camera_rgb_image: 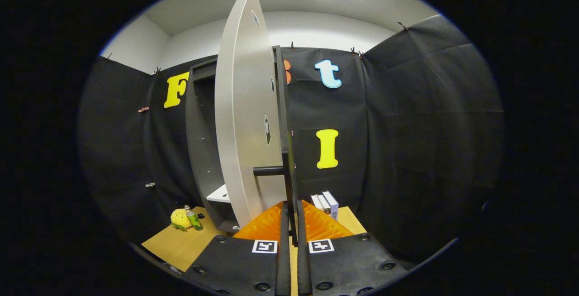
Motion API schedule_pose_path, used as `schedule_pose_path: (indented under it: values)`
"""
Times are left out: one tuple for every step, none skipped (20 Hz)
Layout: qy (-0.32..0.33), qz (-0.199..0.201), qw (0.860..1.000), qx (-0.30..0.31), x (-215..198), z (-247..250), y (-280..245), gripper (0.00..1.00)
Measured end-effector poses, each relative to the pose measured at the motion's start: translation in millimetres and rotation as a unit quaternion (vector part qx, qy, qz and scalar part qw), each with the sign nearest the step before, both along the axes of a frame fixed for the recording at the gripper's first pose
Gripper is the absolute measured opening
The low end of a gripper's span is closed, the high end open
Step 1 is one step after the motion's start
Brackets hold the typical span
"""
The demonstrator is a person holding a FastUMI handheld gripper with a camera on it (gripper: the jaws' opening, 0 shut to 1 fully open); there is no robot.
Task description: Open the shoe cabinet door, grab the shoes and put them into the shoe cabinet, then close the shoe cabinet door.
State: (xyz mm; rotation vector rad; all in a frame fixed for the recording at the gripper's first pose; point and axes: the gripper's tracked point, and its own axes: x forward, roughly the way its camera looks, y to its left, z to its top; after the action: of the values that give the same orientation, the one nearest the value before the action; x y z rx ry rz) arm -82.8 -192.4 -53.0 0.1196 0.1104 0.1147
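A: Where was the cabinet door [244, 119]?
B: Centre frame, swung open, its dark edge rising between the fingers.
A: And the gripper [291, 223]?
B: Bottom centre, fingers narrowed onto that edge

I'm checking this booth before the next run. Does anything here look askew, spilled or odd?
Nothing spilled or damaged. The cabinet door stands partly open, its edge between the fingers of the hand-held gripper, which are closed on it. The yellow plush toy and green bottle on the floor seem unrelated to shoes.
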Motion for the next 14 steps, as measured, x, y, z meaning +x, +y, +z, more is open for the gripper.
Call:
schedule_pose_path:
  values:
    - [-0.001,-0.008,1.0,0.001,-1.7,2.7,-1.4,0.1]
    - [-0.002,-0.012,1.0,0.006,-3.7,4.1,-2.2,0.06]
    - [0.001,-0.015,1.0,0.014,-6.1,4.2,-3.0,0.06]
    - [0.003,-0.016,1.0,0.022,-10.9,3.3,-3.8,0.08]
    - [0.001,-0.024,0.999,0.023,-11.9,3.2,-7.2,0.11]
    - [0.0,-0.031,0.999,0.018,-15.0,1.1,-10.8,0.17]
    - [0.001,-0.036,0.999,0.013,-20.6,-2.2,-12.0,0.17]
    - [0.01,-0.036,0.999,0.009,-26.3,-8.3,-9.5,0.19]
    - [0.022,-0.037,0.999,0.004,-33.8,-16.8,-7.8,0.26]
    - [0.036,-0.031,0.999,0.0,-43.7,-24.9,-4.9,0.32]
    - [0.052,-0.033,0.998,-0.009,-53.5,-36.4,-3.9,0.44]
    - [0.07,-0.03,0.997,-0.017,-62.1,-50.0,-4.4,0.57]
    - [0.093,-0.022,0.995,-0.02,-74.5,-64.9,1.0,0.7]
    - [0.113,-0.021,0.993,-0.022,-83.9,-77.4,4.9,0.82]
